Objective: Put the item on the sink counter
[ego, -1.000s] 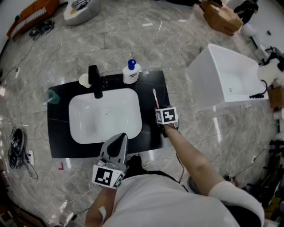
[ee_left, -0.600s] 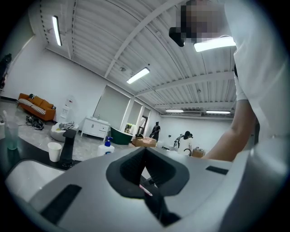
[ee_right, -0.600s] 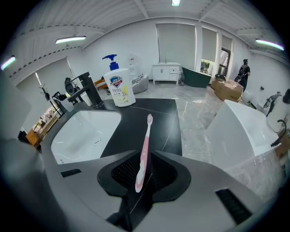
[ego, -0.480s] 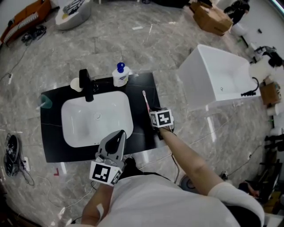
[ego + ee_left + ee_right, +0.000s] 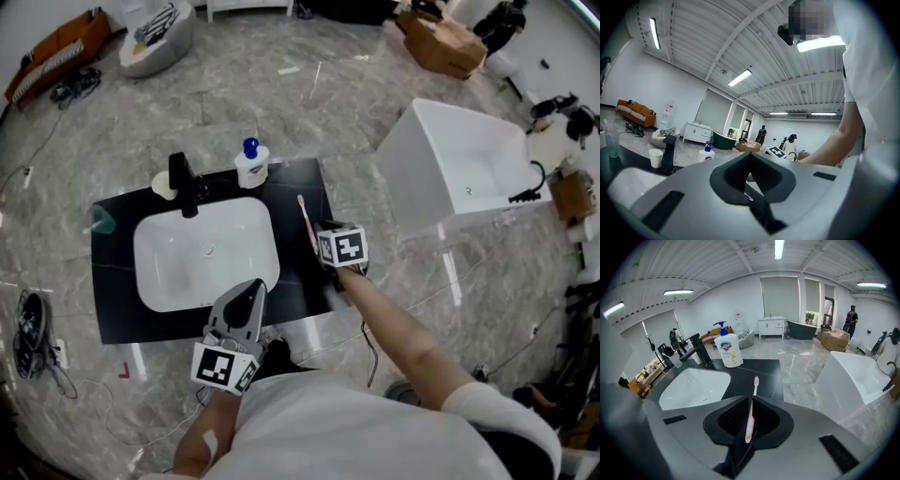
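Observation:
A pink toothbrush (image 5: 751, 409) is clamped between the jaws of my right gripper (image 5: 749, 401), head pointing forward. In the head view the toothbrush (image 5: 306, 221) sticks out past the right gripper (image 5: 328, 234) over the right strip of the black sink counter (image 5: 305, 183). The white basin (image 5: 206, 261) fills the counter's middle. My left gripper (image 5: 249, 296) hangs at the counter's front edge, jaws together with nothing between them (image 5: 749, 159).
A black faucet (image 5: 181, 184), a white cup (image 5: 162, 185) and a blue-capped soap bottle (image 5: 250, 166) stand along the counter's back. A pale green glass (image 5: 99, 220) sits at the far left. A white bathtub (image 5: 464, 169) stands right of the counter.
The view has shifted slightly. My right gripper with the toothbrush stays over the counter's right side, and the left gripper has dropped a little toward the front edge.

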### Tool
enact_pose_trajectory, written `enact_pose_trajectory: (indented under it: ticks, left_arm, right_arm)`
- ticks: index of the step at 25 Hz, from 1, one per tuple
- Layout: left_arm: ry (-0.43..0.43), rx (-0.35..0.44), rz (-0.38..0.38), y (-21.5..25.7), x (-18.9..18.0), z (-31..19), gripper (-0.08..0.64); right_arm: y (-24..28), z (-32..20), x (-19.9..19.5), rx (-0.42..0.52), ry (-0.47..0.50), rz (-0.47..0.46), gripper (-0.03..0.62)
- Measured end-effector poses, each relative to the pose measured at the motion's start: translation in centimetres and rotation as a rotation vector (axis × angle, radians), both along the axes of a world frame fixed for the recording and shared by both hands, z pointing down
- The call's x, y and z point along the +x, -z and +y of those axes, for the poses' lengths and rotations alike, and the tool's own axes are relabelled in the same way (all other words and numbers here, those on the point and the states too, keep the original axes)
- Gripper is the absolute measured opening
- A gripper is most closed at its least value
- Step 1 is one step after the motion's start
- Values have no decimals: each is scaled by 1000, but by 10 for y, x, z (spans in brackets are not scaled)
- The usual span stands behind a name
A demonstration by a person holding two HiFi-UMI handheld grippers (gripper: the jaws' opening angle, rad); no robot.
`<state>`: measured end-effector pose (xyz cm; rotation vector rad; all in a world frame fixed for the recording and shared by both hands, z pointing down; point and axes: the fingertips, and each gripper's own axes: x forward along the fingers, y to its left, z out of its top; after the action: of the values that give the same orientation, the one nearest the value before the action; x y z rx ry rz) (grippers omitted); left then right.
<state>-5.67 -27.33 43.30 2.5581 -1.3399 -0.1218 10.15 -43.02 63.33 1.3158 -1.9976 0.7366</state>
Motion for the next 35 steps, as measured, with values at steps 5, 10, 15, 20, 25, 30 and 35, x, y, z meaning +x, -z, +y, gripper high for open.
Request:
enact_pose_trajectory:
  ticks: [5, 10, 15, 20, 25, 30, 35]
  left_arm:
    - [-1, 20, -4, 6, 6, 14, 3]
    - [11, 35, -9, 10, 10, 32, 3]
    - [10, 61, -19, 20, 13, 51, 3]
    - [24, 98, -30, 27, 11, 76, 3]
    - [33, 123, -37, 35, 11, 108, 3]
    - [16, 145, -45, 41, 17, 142, 3]
    - [28, 167, -42, 52, 18, 168, 3]
  right_arm:
    - [36, 7, -2, 90, -7, -56, 52]
    - [75, 24, -9, 171, -18, -154, 52]
    - [114, 48, -18, 257, 6, -194, 52]
    - [161, 78, -20, 379, 18, -247, 52]
    - [209, 119, -16, 484, 23, -304, 52]
    - [238, 162, -8, 542, 17, -351, 52]
    - [258, 198, -3, 573, 11, -408, 52]
